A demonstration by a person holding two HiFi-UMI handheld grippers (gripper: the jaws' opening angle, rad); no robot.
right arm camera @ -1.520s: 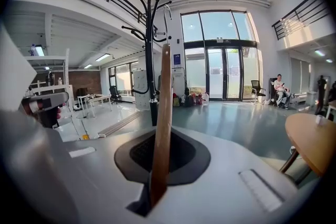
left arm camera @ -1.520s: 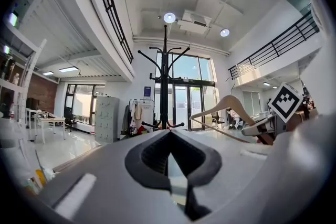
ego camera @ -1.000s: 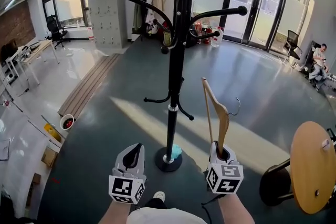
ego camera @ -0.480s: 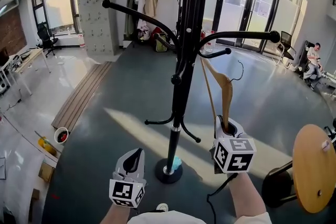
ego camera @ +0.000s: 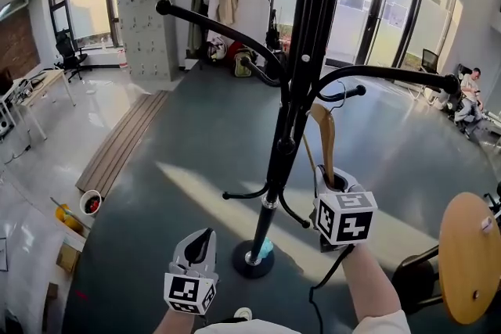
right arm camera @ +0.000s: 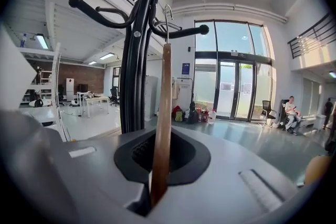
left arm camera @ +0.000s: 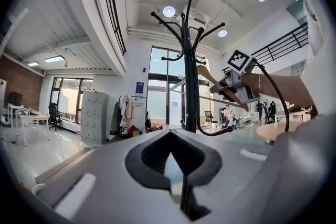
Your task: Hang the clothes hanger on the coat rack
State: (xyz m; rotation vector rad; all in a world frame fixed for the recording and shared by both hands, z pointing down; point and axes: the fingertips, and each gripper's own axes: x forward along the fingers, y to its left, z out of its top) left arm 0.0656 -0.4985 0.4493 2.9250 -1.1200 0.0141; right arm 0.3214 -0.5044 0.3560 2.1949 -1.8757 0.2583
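While the right tool [ego camera: 332, 185] grips the hanger [ego camera: 324, 138] (upright), the coat rack [ego camera: 294, 102] stands beside.

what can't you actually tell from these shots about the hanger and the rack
The hanger hook: in the right gripper view it overlaps the coat rack arms, and in the head view it is too thin to pick out, so whether it sits on an arm cannot be told.
The coat rack top: cut off by the head view's upper edge.
The hanger lower end: buried between the right gripper jaws.
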